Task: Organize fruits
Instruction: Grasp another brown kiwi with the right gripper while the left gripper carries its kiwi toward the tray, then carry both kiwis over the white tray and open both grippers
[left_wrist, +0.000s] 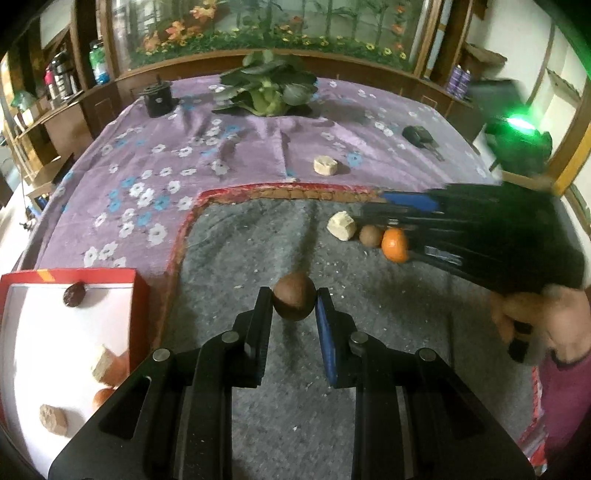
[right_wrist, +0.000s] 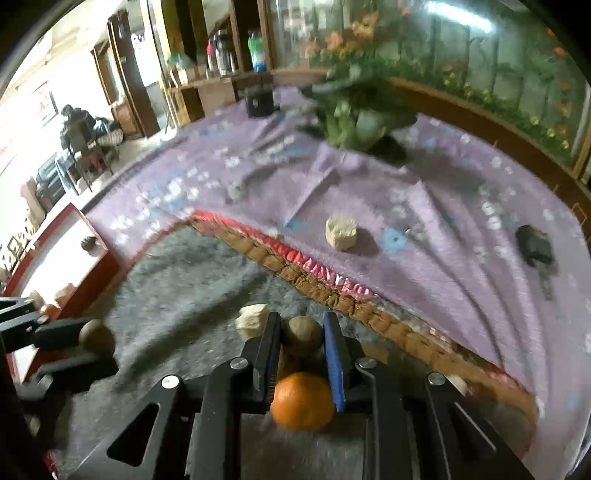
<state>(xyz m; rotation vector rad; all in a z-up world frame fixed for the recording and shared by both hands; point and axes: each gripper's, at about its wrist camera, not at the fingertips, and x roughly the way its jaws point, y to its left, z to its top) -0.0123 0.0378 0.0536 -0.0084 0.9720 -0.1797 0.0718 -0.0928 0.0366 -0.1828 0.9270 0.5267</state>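
The left gripper (left_wrist: 294, 301) squeezes a brown fruit (left_wrist: 294, 301); the box (left_wrist: 142, 291) sits to its left. The right gripper (right_wrist: 301, 334) stands part open around another brown fruit (right_wrist: 302, 335), orange (right_wrist: 302, 400) behind.

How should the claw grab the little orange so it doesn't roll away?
Grip the orange across its round middle, one pad on each side. Come from the near side along the grey mat, as the right gripper does now: the orange lies between its open jaws. A brown fruit sits just beyond, so close without pushing further forward.
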